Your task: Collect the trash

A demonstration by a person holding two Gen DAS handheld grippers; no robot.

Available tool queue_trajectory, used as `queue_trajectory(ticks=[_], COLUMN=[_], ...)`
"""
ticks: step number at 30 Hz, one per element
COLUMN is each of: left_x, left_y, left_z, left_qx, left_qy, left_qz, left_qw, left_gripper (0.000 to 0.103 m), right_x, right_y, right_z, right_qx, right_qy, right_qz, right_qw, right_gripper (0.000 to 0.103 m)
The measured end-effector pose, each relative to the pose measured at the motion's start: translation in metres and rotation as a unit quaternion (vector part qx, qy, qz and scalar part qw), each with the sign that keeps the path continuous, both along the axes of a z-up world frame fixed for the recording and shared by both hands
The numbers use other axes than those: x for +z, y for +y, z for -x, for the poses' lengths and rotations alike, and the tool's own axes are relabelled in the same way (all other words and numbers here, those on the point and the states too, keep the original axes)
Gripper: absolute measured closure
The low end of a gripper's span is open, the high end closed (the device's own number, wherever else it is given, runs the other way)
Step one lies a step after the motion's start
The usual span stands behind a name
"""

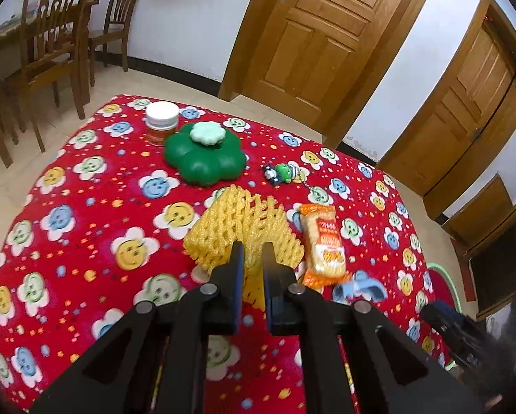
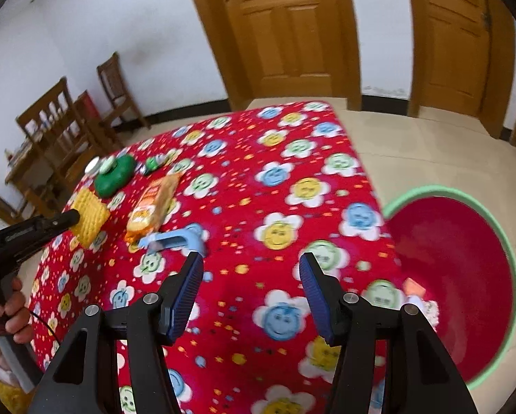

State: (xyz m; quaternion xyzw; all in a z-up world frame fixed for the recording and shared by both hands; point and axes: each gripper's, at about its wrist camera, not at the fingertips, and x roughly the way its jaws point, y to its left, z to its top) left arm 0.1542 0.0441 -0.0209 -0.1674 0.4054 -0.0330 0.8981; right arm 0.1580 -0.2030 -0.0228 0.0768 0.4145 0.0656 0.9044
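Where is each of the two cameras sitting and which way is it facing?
Left wrist: on the left gripper, looking down over the red tablecloth toward the doors; jaws shut on yellow foam net.
Right wrist: on the right gripper, jaws open over the cloth, red basin on the floor beside; a hand shows at left.
Shared: foam net, snack packet, green flower box.

Walls: plain white with a dark baseboard (image 1: 175,65) | Floor: pale beige tile (image 2: 430,151) | Doors: two closed panelled wooden doors (image 1: 313,31) side by side | Furniture: wooden dining chairs (image 1: 51,38) at a table, far left | Light: even, soft
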Motion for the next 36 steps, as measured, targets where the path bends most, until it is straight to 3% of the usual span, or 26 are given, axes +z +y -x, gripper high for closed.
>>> queue_trajectory(ticks=[6, 9, 17, 20, 21, 22, 36], left_x=[0.0, -0.003, -0.007, -0.007, -0.007, -0.007, 0.013], left_y=[0.008, 0.012, 0.016, 0.016, 0.016, 0.016, -0.002], left_z=[0.017, 0.02, 0.02, 0.02, 0.021, 0.022, 0.045], left_qx=[0.007, 0.006, 0.006, 0.004, 0.003, 0.003, -0.025], left_qy=[-0.008, -0.005, -0.003, -0.004, -0.005, -0.005, -0.023], left_qz=[-0.008, -0.006, 0.008, 0.012, 0.012, 0.011, 0.024], left_qw=[0.9999, 1.0, 0.9999, 0.9999, 0.9999, 0.9999, 0.9991], left_gripper=[0.094, 0.094, 0.094, 0.094, 0.094, 0.094, 0.094], right_x=[-0.016, -0.023, -0.033, -0.035, -0.035, -0.035, -0.004], right_y=[0.029, 0.036, 0.046, 0.048, 0.049, 0.049, 0.023], right_z=[-0.019, -0.025, -0.037, -0.039, -0.039, -0.039, 0.007], right_qx=[0.043, 0.05, 0.051, 0.048, 0.047, 0.047, 0.006], right_qy=[0.016, 0.025, 0.019, 0.011, 0.009, 0.009, -0.038], right_qz=[0.008, 0.002, 0.003, 0.011, 0.014, 0.012, -0.022], right_qw=[0.999, 0.998, 0.998, 0.999, 0.999, 0.999, 0.999], right_gripper=[0.044, 0.054, 0.062, 0.079, 0.089, 0.092, 0.092])
